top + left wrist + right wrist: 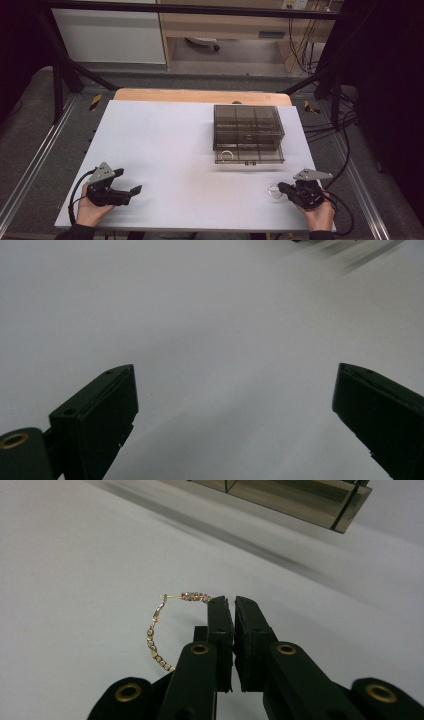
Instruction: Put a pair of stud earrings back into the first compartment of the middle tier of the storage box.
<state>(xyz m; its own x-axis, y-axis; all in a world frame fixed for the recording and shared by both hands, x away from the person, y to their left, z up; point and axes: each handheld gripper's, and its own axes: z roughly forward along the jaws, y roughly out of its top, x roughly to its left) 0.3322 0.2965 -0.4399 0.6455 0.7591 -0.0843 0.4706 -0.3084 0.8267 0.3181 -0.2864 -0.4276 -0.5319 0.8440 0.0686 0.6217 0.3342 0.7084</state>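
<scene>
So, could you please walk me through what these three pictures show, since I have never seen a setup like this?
No robot here: a person holds a hand-held two-jaw gripper in each hand at a white table. The high view comes from a fixed camera above, looking down; forearms enter from the bottom. The left gripper sits near the table's left front corner, the right gripper near its right front.

The other two pictures come from small cameras riding on each gripper, looking along its black jaws. In the left gripper view the left gripper's jaws stand wide apart over bare table. In the right gripper view the jaws are closed on a gold bracelet, a thin looped chain.

Farther back stands a smoky transparent drawer box with compartments; its lower drawer is pulled out and holds another ring-shaped piece.
</scene>
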